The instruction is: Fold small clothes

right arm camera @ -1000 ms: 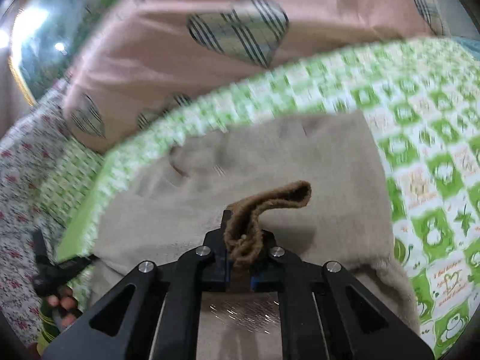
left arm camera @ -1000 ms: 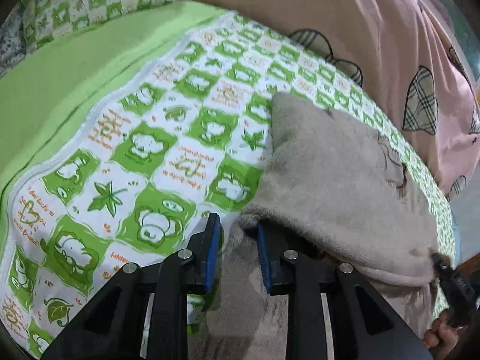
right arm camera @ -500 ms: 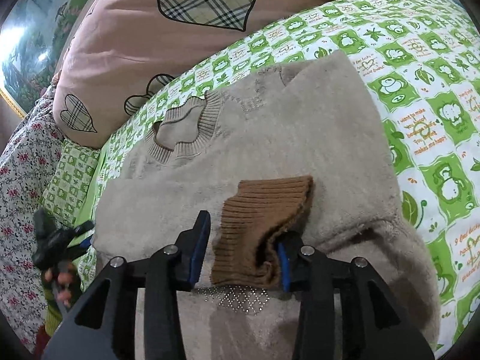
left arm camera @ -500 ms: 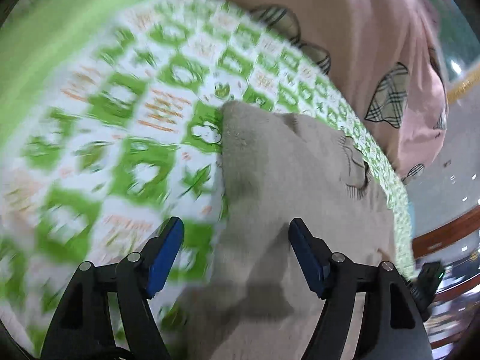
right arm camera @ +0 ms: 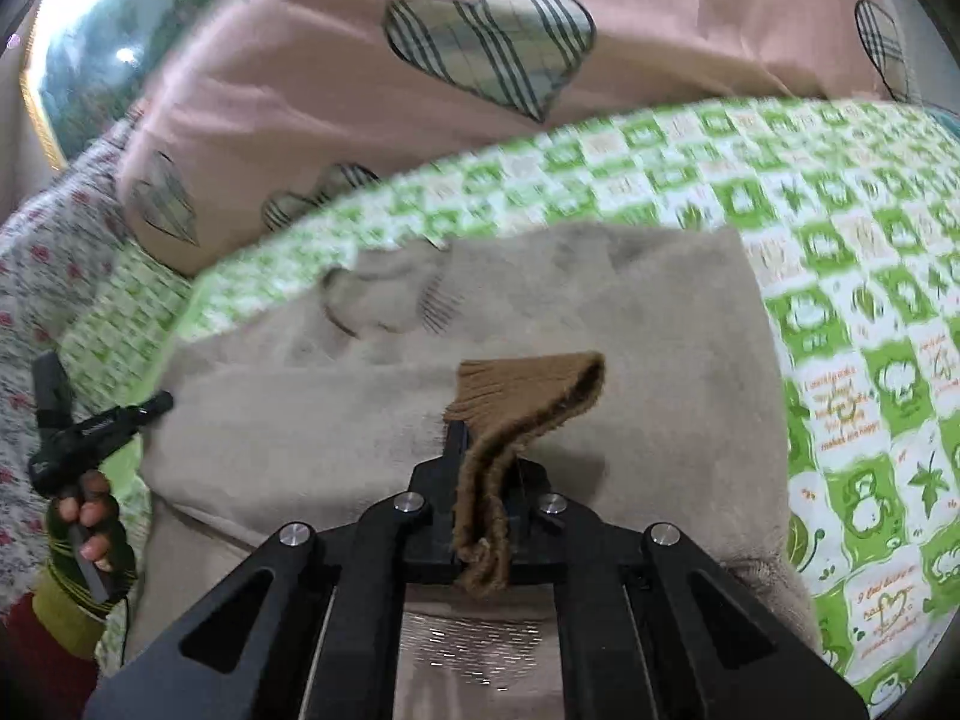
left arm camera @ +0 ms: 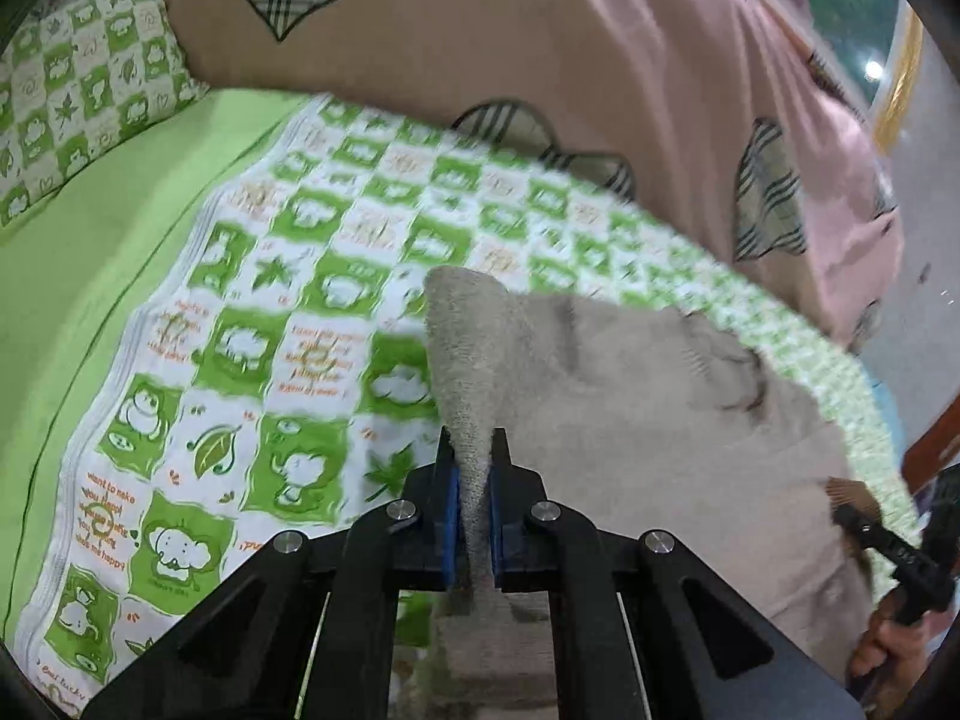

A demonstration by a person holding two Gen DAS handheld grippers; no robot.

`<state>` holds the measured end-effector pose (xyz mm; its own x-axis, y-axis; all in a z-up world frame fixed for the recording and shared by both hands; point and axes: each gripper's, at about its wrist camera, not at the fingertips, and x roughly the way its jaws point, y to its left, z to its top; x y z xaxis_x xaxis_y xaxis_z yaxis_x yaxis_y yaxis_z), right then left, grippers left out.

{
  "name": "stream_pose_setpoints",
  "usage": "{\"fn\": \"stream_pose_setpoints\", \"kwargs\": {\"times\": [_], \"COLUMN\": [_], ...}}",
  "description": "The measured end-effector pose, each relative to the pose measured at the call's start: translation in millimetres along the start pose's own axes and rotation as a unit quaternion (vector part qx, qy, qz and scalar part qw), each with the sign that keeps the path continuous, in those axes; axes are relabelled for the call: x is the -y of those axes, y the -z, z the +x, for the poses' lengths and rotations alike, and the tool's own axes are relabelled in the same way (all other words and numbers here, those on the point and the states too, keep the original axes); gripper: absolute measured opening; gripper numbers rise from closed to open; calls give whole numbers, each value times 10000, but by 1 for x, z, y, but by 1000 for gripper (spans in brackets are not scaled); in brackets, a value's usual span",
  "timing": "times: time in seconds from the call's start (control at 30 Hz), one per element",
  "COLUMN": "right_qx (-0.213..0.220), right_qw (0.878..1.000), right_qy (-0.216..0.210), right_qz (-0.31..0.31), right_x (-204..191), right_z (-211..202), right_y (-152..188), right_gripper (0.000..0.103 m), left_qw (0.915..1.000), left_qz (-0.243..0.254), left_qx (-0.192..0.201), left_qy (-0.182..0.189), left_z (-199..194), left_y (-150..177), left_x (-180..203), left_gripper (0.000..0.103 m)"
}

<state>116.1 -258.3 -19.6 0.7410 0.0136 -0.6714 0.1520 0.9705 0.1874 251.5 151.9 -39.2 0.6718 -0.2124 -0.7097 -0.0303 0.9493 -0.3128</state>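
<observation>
1. Half a second ago both my grippers stood open; both have just been closing, and each now has cloth between its pads.
2. My left gripper (left arm camera: 474,480) is clamped on a raised fold of the beige fleece sweater (left arm camera: 648,396); the pinched ridge climbs away from the blue pads (left arm camera: 450,516) to a rounded peak just ahead of them.
3. My right gripper (right arm camera: 483,468) is pinched on the brown ribbed cuff (right arm camera: 528,396), which stands up between the fingers, flops over to the right ahead of them, and hangs a curled end back behind the pads.
4. The sweater lies spread on the bed directly under and ahead of both grippers, its neck opening (right arm camera: 384,300) at the far side, ahead and left of my right gripper.
5. Under it is a green-and-white checked sheet (left arm camera: 252,372) with cartoon animals and leaves, showing to the left of my left gripper and to the right of my right one.
6. A pink quilt with plaid hearts (right arm camera: 480,48) is heaped beyond the sweater, past both grippers.
7. A checked pillow (left arm camera: 78,96) sits far off to the upper left of my left gripper.
8. From the right wrist view, my left hand (right arm camera: 84,516) shows low at the left, wrapped round its black handle, with a striped cuff at the wrist.
</observation>
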Motion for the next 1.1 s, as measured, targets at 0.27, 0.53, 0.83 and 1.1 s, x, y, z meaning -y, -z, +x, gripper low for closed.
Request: {"fn": "stream_pose_setpoints", "kwargs": {"times": [0.27, 0.53, 0.83, 1.1], "right_qx": [-76, -278, -5, -118], "right_qw": [9972, 9971, 9989, 9994], "right_qy": [733, 672, 316, 120], "right_qz": [-141, 230, 339, 295], "right_x": [2, 13, 17, 20], "right_z": [1, -22, -95, -137], "right_y": [7, 12, 45, 90], "right_gripper": [8, 32, 49, 53], "left_qw": [9992, 9987, 9990, 9972], "left_qz": [277, 119, -105, -250], "left_qx": [-123, -212, -379, -693], "left_qy": [-264, -454, -223, -104], "left_z": [9, -30, -109, -154], "left_y": [3, 22, 99, 169], "left_x": [13, 6, -2, -3], "left_gripper": [11, 46, 61, 68]}}
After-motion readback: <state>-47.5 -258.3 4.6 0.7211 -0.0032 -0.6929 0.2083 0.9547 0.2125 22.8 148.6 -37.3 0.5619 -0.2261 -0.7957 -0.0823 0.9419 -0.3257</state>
